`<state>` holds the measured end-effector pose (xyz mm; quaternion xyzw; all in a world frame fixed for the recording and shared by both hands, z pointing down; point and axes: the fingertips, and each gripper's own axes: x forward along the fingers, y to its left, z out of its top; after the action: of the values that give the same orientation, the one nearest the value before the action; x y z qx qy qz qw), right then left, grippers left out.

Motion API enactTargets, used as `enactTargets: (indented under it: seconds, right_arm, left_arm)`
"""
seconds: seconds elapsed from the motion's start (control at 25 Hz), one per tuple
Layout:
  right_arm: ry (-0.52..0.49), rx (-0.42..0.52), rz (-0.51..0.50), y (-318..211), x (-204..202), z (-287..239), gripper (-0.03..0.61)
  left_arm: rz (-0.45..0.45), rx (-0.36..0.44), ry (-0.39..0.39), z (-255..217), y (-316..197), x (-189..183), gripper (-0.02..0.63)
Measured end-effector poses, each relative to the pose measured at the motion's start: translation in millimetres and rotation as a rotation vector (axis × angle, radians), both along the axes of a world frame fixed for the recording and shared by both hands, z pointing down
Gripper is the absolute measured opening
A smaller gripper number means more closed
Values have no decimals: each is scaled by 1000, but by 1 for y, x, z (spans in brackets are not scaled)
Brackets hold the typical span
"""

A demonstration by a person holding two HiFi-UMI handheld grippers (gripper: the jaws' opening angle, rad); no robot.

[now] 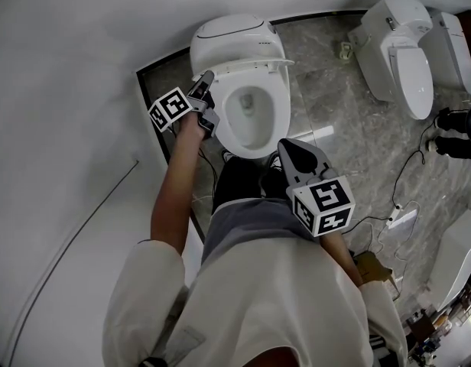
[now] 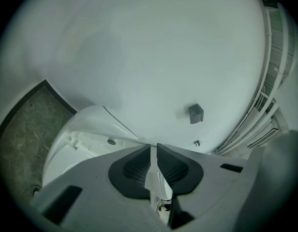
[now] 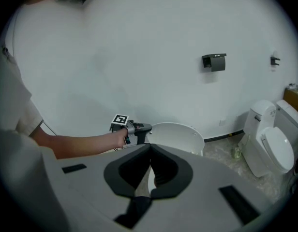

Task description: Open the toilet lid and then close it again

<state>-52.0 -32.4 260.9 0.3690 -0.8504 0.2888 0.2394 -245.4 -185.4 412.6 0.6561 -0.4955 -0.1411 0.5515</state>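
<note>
White toilet lid (image 1: 237,40), grey marbled floor (image 1: 321,90)

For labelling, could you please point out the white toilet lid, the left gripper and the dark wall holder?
White plastic toilet lid (image 3: 180,135), right gripper view, its raised face.
Left gripper (image 1: 206,77), head view, between fingertips.
Dark box-shaped wall holder (image 3: 214,62), right gripper view, front cover.

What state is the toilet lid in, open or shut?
Open: the toilet lid is raised, and the seat and the inside of the bowl are visible.
</note>
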Motion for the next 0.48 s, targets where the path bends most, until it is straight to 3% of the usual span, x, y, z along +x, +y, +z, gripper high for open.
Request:
enactTargets:
  seconds: [0.48]
  right_arm:
    - [4, -19, 48, -10, -8, 8, 9]
  left_arm:
    - [31, 23, -19, 0, -34, -10, 32]
